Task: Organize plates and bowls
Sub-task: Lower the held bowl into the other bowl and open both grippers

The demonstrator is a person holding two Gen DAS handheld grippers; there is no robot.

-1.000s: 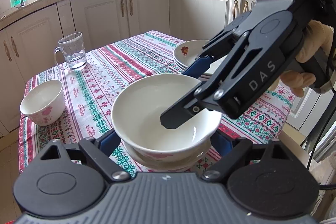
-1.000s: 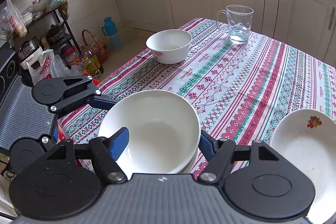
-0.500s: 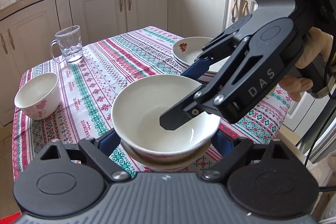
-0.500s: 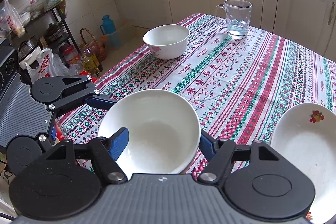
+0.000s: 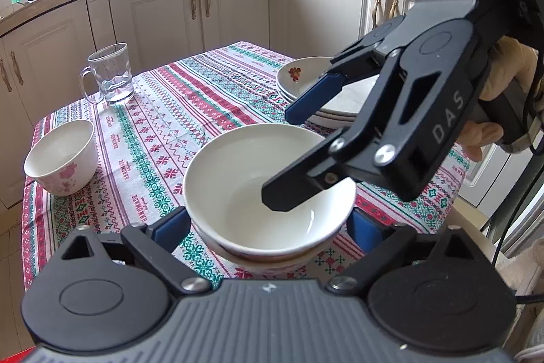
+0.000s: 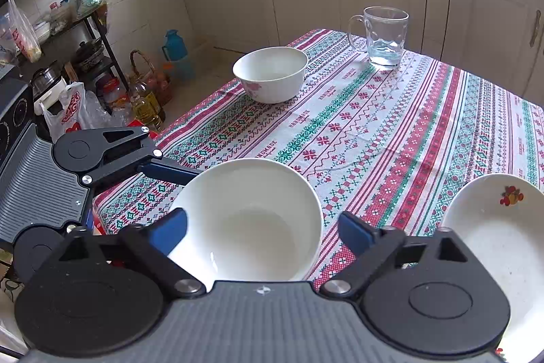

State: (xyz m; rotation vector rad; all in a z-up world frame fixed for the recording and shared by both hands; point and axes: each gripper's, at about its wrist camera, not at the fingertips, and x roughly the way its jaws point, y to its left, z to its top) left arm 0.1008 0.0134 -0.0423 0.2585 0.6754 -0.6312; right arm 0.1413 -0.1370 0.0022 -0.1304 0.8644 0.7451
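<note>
A white bowl sits nested on another bowl near the table's front edge; it also shows in the right wrist view. My left gripper is open, its blue fingers either side of the stacked bowls, not touching. My right gripper is open above the bowl; in the left wrist view its near finger hangs over the bowl's inside. A second white bowl with a pink flower stands at the left edge, also in the right wrist view. A stack of plates lies to the right, top plate.
A glass mug with some water stands at the table's far corner, also seen in the right wrist view. The patterned tablecloth covers the table. White cabinets surround it; a shelf with bags and bottles stands beside the table.
Both grippers have drawn back and up slightly from the stacked bowls. The bowl stays nested and still.
</note>
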